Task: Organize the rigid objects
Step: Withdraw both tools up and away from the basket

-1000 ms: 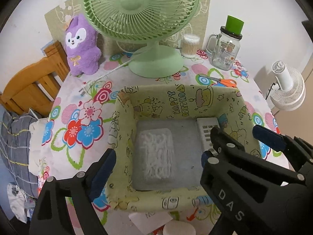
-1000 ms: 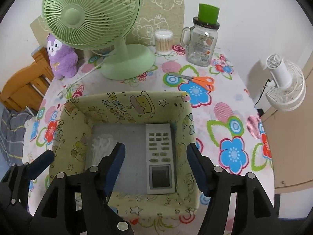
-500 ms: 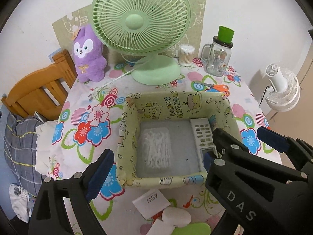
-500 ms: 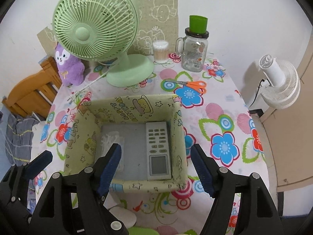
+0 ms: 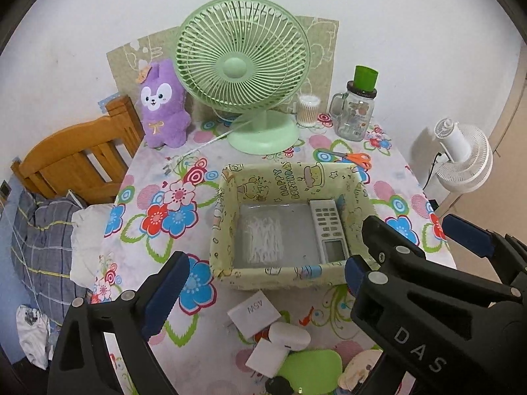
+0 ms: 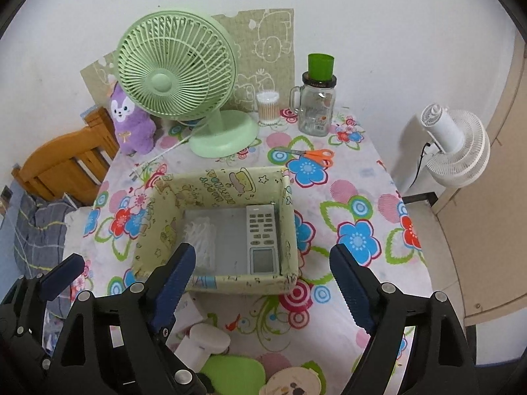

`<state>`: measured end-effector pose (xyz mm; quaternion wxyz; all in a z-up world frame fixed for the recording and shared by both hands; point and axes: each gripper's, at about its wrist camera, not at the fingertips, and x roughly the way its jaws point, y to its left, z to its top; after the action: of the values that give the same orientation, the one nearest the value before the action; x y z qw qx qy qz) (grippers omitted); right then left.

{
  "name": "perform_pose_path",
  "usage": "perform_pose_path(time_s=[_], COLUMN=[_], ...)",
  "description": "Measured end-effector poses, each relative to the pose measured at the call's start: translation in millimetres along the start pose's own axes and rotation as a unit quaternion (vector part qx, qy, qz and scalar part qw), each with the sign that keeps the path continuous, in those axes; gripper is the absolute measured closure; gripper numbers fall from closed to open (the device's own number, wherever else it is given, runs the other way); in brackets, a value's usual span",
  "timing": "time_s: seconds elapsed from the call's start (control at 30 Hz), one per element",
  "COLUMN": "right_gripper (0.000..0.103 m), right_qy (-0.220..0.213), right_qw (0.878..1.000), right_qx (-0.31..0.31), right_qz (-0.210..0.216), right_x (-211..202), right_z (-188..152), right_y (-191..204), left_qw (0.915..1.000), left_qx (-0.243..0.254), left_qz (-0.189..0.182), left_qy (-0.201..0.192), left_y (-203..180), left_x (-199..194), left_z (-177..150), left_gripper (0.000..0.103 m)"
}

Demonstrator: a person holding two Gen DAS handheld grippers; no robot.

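Note:
A yellow-green fabric storage box [image 5: 290,278] [image 6: 217,181] sits mid-table. Inside lie a grey remote control [image 5: 329,230] [image 6: 262,238] at its right side and a clear bag of white sticks [image 5: 265,238] [image 6: 201,233] at its left. My left gripper [image 5: 263,283] is open and empty, above the box's near edge. My right gripper [image 6: 263,283] is open and empty, also over the near edge. Loose items lie in front of the box: a white charger block [image 5: 253,311], a white case [image 5: 290,335] [image 6: 202,342], a green flat object [image 5: 309,368] [image 6: 235,373].
At the back stand a green desk fan [image 5: 243,69] [image 6: 174,72], a purple plush [image 5: 163,105], a cotton swab jar [image 6: 267,107] and a glass mug jar [image 6: 317,105]. Orange scissors [image 6: 309,154] lie behind the box. A wooden chair [image 5: 75,158] is left, a white fan [image 6: 454,151] right.
Both grippers have pulled back and up from the box, both open and empty. The remote stays in the box. The loose items in front of the box have come into view.

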<state>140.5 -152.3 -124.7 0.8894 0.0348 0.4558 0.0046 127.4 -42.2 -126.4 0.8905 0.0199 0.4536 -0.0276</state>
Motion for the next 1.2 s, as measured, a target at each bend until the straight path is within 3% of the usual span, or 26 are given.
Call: perform_pose_path(time_s=[0.57,0.9,1.2], right_gripper=[0.017,0.017,0.017], right_qy=[-0.036,-0.044,-0.045], right_qw=[0.999,0.999,0.998], right_qx=[-0.018,-0.024,-0.031], right_qz=[0.008,-0.009,0.010], right_x=[-57,-77,-82], right_z=[-24,-49,-75], right_y=[6,4,1], left_qw=[0.9994,0.9992,0.9993], left_qx=[0.010,0.022,0.021], left_qz=[0.002,-0.006,-0.019], left_qy=[-0.033,-0.033,-0.027], left_y=[0,-6,-5], left_x=[-54,-66,-67], left_z=[-26,-47,-71], left_gripper=[0.006,0.006,0.006])
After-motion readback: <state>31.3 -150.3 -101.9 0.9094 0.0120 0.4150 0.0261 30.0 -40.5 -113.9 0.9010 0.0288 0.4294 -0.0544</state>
